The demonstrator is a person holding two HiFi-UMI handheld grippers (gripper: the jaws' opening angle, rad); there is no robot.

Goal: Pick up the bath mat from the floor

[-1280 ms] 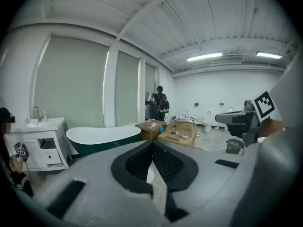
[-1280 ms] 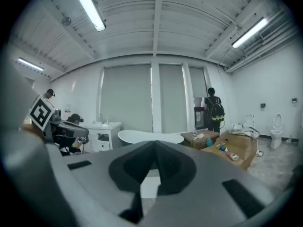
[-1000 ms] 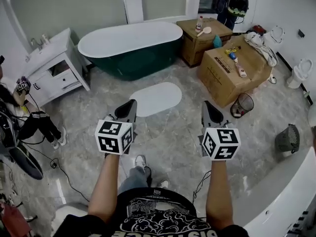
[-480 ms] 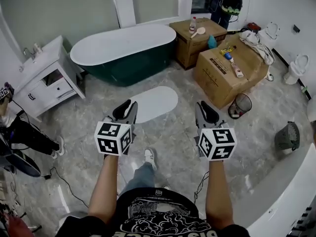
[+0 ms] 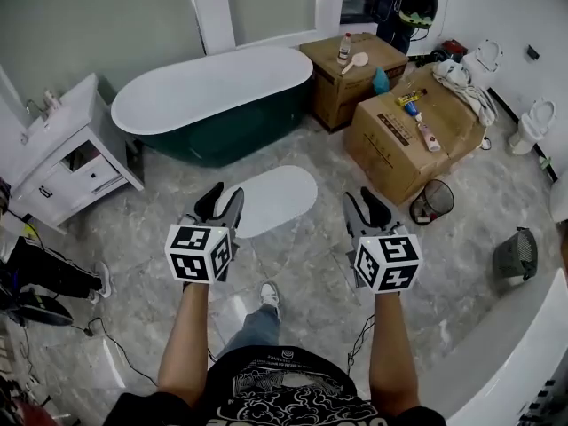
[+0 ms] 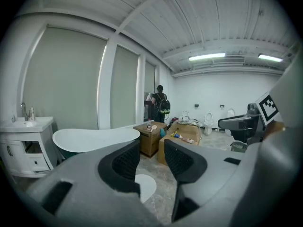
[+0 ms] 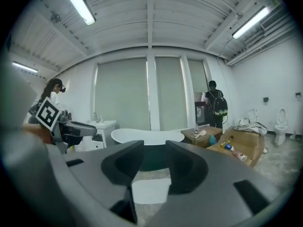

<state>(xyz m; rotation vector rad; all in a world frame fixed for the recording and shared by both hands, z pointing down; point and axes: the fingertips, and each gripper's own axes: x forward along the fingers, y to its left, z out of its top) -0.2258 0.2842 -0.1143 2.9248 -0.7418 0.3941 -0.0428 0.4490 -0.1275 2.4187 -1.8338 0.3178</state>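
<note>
Underfoot, marble floor (image 5: 319,269), white bath mat (image 5: 271,200), green bathtub (image 5: 232,133)

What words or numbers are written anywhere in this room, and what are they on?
No text here is clear enough to quote.
Shirt: white print, cut off at the picture's edge, unreadable.
Big box: dark print, too small to read.
Bottle: label too small to read.
Marker cubes: black square patterns, no words.
</note>
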